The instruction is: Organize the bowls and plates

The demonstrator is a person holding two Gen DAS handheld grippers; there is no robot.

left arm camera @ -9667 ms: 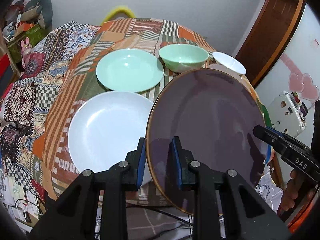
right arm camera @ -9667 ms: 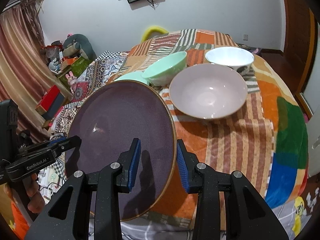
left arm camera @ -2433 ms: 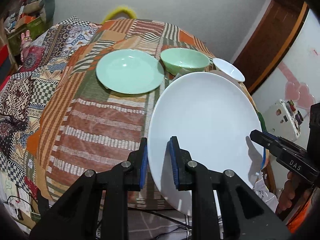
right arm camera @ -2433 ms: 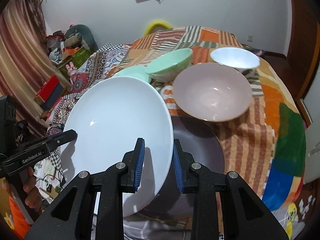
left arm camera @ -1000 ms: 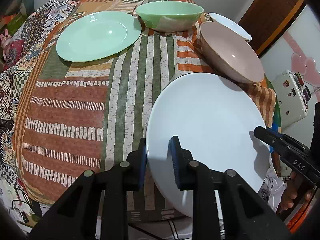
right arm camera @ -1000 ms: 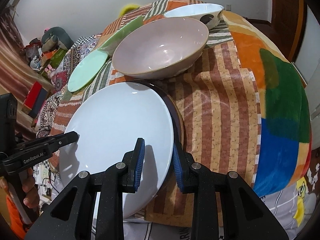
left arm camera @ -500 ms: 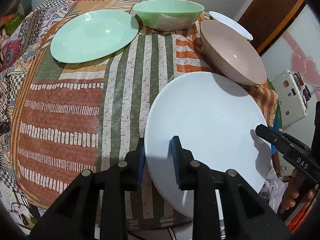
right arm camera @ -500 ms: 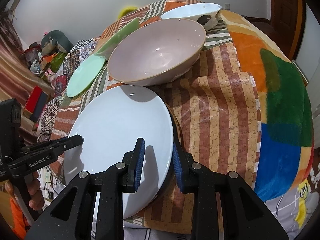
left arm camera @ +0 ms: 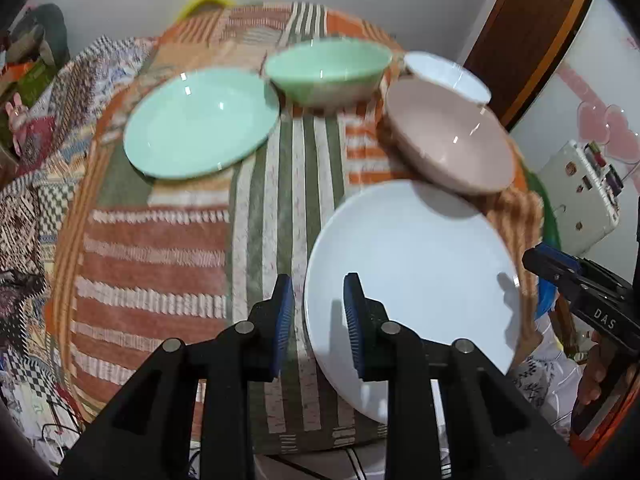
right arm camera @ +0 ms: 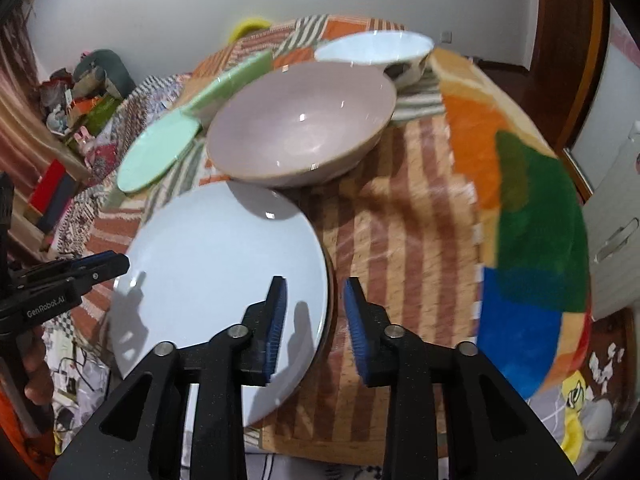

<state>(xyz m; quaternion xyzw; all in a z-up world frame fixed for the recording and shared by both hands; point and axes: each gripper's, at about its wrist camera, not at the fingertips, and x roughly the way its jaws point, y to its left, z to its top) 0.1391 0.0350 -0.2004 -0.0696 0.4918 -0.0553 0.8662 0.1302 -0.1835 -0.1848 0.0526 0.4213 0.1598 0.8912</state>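
Left wrist view: the left gripper [left arm camera: 318,312] is opening, its blue pads straddling the round white ceramic plate's [left arm camera: 416,264] rim at about 8 o'clock without pressing it. The plate lies flat on the striped patchwork tablecloth [left arm camera: 160,264]. A pale pink bowl [left arm camera: 448,136] sits at its 12 o'clock, a mint green plate [left arm camera: 200,120] at 10.

Right wrist view: the right gripper [right arm camera: 314,316] is opening too, released, around the white plate's [right arm camera: 216,264] rim at 4 o'clock; a dark rim shows beneath it there.
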